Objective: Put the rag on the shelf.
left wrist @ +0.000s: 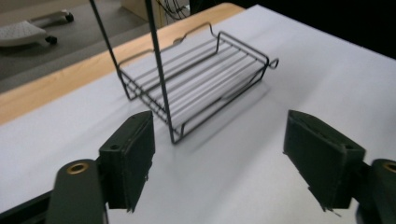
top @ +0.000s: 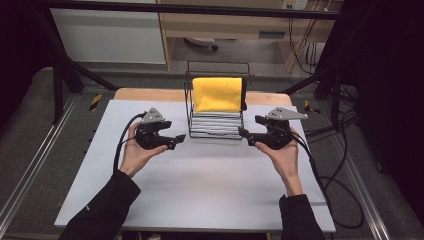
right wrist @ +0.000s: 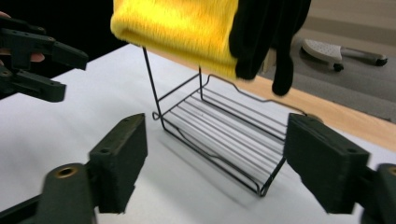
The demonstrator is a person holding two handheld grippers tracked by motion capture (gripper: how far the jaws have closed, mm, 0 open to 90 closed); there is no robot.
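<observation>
Both hand-held grippers — left (top: pixel 176 139), right (top: pixel 244 134) — released, jaws wide and empty. Yellow cloth (top: pixel 217 94) hangs between and beyond them, draped over the wire rack (top: pixel 215 127) top bar — likely placed to hang flat above the worktop (top: pixel 210 185).

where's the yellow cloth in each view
High view: yellow cloth at top centre, draped over the wire rack.
Left gripper view: not in it; the rack's tray sits upper centre.
Right gripper view: cloth along the top, above the rack.
Shared landmark: the rack.
</observation>
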